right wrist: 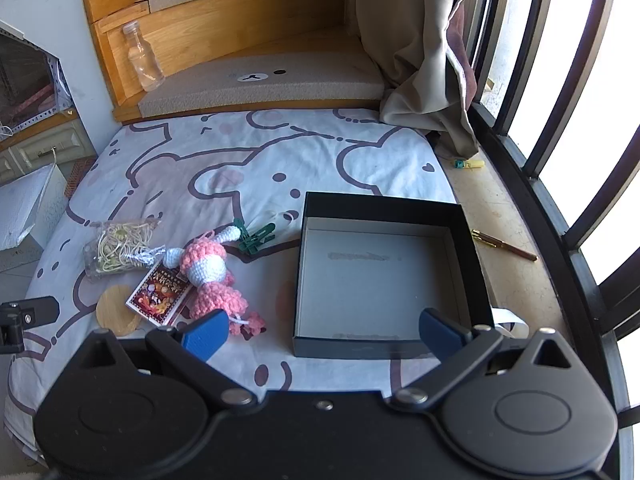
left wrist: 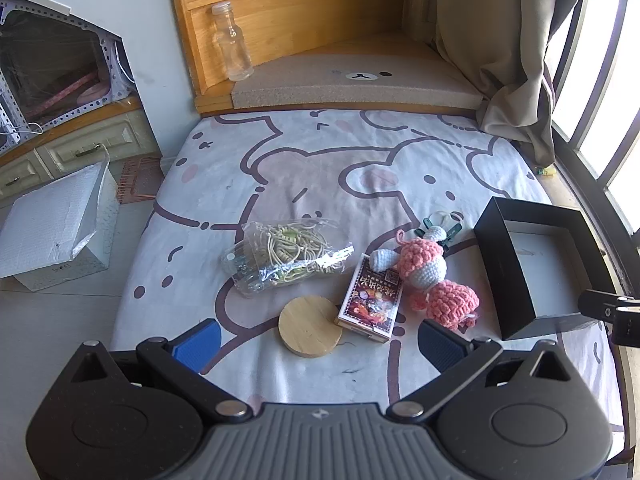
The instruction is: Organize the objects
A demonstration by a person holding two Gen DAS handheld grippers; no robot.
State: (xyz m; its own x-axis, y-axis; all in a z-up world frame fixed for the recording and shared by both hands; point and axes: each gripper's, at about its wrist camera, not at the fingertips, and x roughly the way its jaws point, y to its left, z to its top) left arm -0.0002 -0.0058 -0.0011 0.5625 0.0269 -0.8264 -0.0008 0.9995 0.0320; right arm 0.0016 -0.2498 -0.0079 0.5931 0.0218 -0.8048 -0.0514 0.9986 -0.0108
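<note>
1. Nearest the lens, the left gripper [left wrist: 316, 340] stands spread wide with nothing between its blue pads; it hangs over the bedsheet [left wrist: 320, 168] at the lower middle of the left wrist view.
2. The right gripper [right wrist: 322, 330] is likewise spread wide and grasps nothing, poised at the bottom centre of the right wrist view over the near edge of the black box [right wrist: 472, 248].
3. Just beyond the left gripper lie a round wooden lid [left wrist: 310, 327] and a card pack [left wrist: 370, 300], the pack's near corner resting against the lid.
4. A pink crochet toy [left wrist: 430, 276] lies at the right of the pack and partly on it; a clear bag of cords [left wrist: 286, 258] sits left of centre.
5. Green clips [right wrist: 256, 238] lie a little farther off, between the toy and the box.
6. The box, at centre right of the right wrist view, shows a bare pale floor: nothing is in it.
7. My judgement: the organizing has not begun. If the box is the goal, every item is left to move.
8. Farthest, upper left, a clear bottle [left wrist: 232, 46] stands on the wooden ledge; it looks empty.
</note>
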